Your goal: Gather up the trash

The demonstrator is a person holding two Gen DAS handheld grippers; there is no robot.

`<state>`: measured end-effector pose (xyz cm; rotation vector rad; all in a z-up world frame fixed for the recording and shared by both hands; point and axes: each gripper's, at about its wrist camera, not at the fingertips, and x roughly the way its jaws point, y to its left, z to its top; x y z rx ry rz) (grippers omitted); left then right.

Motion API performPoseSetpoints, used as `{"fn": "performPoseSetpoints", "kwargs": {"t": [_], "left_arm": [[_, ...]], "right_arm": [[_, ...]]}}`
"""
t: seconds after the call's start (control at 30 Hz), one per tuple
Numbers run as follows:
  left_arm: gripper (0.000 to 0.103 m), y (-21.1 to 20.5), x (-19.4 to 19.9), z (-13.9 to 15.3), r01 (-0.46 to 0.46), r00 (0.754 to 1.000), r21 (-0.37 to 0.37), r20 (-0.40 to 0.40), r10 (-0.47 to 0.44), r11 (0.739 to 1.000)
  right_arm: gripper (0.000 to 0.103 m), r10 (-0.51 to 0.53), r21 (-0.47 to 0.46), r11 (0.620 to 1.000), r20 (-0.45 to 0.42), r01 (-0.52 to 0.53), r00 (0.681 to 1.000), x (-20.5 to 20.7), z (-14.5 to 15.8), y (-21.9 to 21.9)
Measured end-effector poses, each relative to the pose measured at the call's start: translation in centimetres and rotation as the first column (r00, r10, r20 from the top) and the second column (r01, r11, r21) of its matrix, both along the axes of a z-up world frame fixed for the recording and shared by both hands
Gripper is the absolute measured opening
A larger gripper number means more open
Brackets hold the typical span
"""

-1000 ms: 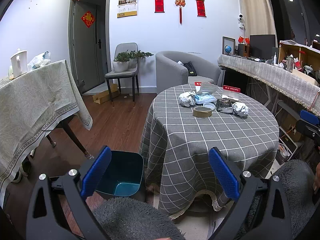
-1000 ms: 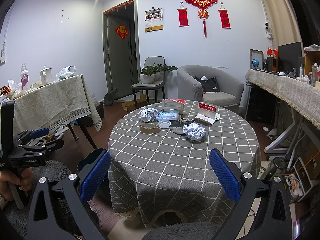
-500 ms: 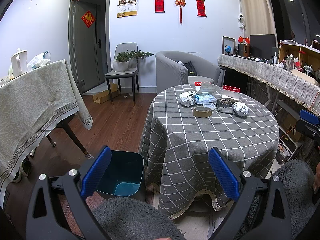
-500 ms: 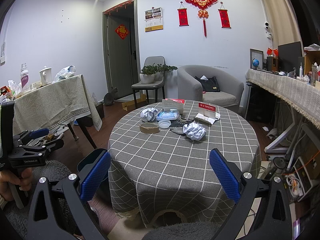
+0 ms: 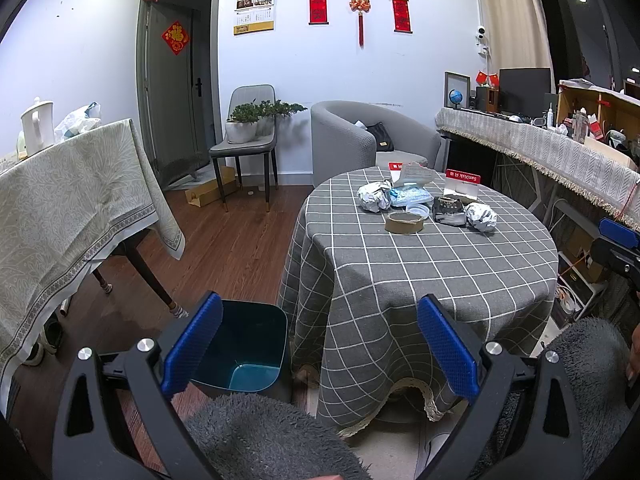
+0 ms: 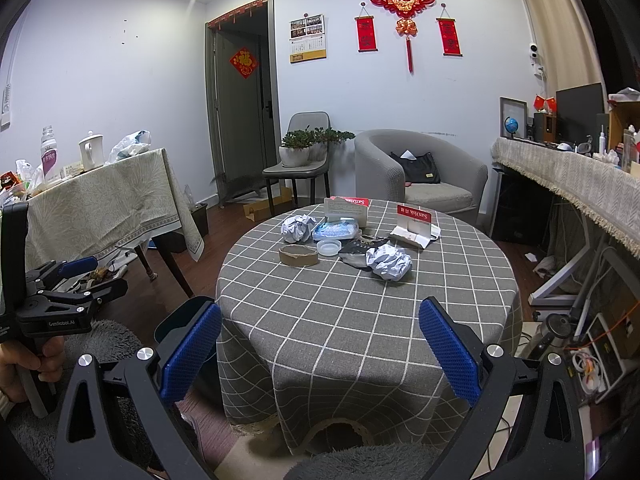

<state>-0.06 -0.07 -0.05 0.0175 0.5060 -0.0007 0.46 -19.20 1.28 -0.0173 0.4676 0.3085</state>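
home living room | armchair; checked round table; wall decorations

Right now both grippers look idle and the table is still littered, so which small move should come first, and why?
Probably reach the right gripper forward toward the nearest crumpled paper ball. Both grippers' jaws are open and hold nothing, the trash sits far across the round table, and the teal bin waits on the floor below the left gripper.

Nothing has moved since the earlier frames (grippers and trash alike).
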Motion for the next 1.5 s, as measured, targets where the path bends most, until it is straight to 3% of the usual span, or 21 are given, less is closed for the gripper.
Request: {"fn": "performPoseSetpoints", "kwargs": {"t": [0.37, 0.57, 1.0, 1.3, 1.43, 1.5], "left_arm": [[0.099, -0.2, -0.2, 0.4, 0.011, 1.0, 0.019, 0.0, -0.011, 1.0], [0.099, 0.0, 1.1, 0.4, 0.016, 1.0, -0.02, -0.016, -0.016, 1.0], [0.098, -0.4, 7.2, 0.2, 0.043, 0.997, -0.072, -0.06, -0.048, 0.996], [0.098, -2.0, 12.9, -0.3, 0.1, 0.99, -0.075, -0.092, -0.107, 0.992], [0.098, -3.0, 14.8, -0.6, 0.151, 0.982, -0.071, -0.101, -0.157, 0.986], [0.098, -3.5, 15.7, -0.7, 0.173, 0.978, -0.083, -0.105, -0.182, 0.981]], "right_arm": [[0.1, 0.001, 0.005, 1.0, 0.015, -0.001, 1.0, -0.2, 0.0, -0.5], [0.1, 0.002, 0.0, 1.0, -0.014, -0.002, 1.0, 0.9, 0.2, -0.3], [0.1, -0.017, -0.024, 1.0, -0.096, 0.014, 0.995, 8.5, -0.3, -1.5], [0.099, -0.029, -0.007, 1.0, -0.194, 0.029, 0.981, 15.1, -2.9, -2.4], [0.086, -0.042, 0.007, 0.999, -0.239, 0.045, 0.97, 17.7, -4.3, -2.8], [0.086, -0.051, 0.031, 0.998, -0.265, 0.061, 0.963, 18.8, -4.9, -2.9]]}}
